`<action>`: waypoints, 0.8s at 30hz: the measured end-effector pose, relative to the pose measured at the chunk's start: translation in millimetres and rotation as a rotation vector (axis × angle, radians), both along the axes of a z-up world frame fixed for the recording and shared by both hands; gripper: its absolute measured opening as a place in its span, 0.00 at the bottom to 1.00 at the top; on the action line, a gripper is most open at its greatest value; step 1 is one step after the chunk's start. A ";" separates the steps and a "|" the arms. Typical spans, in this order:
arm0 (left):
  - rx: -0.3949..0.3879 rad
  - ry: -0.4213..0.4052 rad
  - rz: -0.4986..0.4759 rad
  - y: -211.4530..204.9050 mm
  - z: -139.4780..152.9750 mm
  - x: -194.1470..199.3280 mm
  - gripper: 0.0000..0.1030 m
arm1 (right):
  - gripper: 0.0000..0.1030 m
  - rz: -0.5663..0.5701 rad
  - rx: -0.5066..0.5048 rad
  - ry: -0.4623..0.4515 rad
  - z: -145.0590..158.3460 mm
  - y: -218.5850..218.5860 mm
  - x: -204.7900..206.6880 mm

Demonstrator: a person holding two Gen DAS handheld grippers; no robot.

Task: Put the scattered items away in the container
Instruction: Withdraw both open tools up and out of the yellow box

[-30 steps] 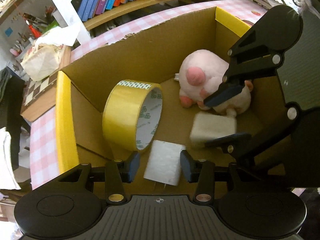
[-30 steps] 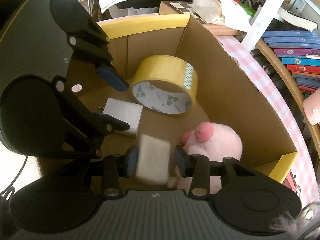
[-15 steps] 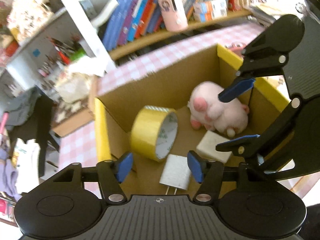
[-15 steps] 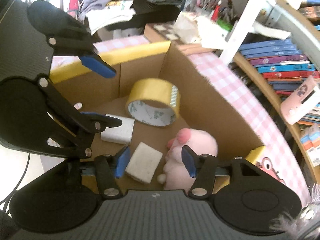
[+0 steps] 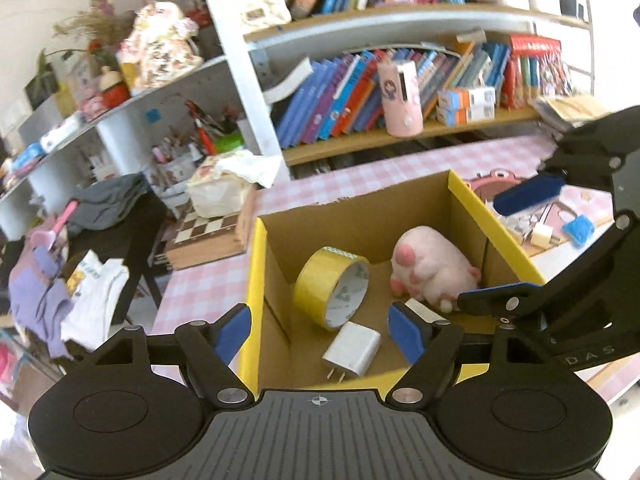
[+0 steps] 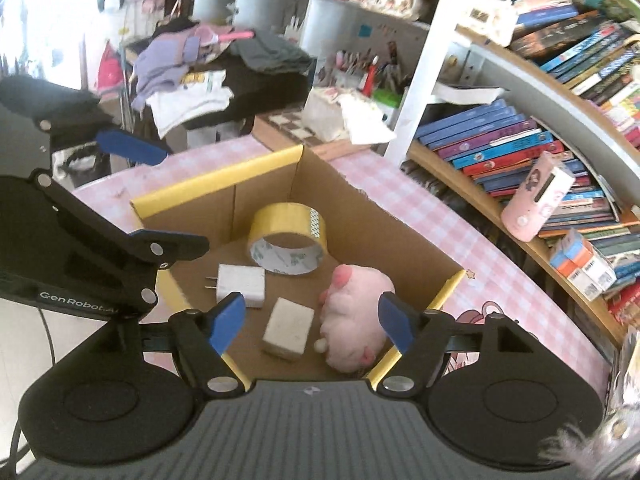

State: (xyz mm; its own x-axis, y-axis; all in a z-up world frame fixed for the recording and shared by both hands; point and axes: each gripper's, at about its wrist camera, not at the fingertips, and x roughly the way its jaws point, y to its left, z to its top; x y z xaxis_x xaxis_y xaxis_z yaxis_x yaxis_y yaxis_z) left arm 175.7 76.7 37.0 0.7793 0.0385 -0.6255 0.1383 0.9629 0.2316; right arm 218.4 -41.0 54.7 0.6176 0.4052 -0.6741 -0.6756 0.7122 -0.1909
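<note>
While angled down over the box [image 5: 472, 196], both tongs [image 5: 320, 326] [image 6: 308, 318] have just been opening, empty.

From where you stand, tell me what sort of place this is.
Probably a home study or child's room: packed bookshelves, a pink checked tablecloth, and clothes piled on a side table.

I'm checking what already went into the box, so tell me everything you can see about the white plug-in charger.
The white charger is a small, smooth, plastic-looking block with rounded edges and two metal prongs sticking out of one end. It lies flat on the floor of the cardboard box, just in front of the yellow tape roll, apart from the pale sponge block. Whether it touches the tape is hard to tell. Nothing grips it: the left gripper is open above it.
</note>
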 end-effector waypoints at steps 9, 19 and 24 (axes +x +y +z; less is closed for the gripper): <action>-0.063 -0.070 0.051 -10.4 11.2 -51.0 0.78 | 0.73 -0.104 0.095 -0.057 11.5 -25.6 -57.7; -0.127 -0.093 0.100 -20.1 5.6 -105.5 0.83 | 0.74 -0.260 0.167 -0.126 1.8 -62.3 -119.6; -0.150 -0.097 0.111 -30.4 -1.4 -130.9 0.88 | 0.75 -0.352 0.207 -0.125 -7.3 -79.2 -147.9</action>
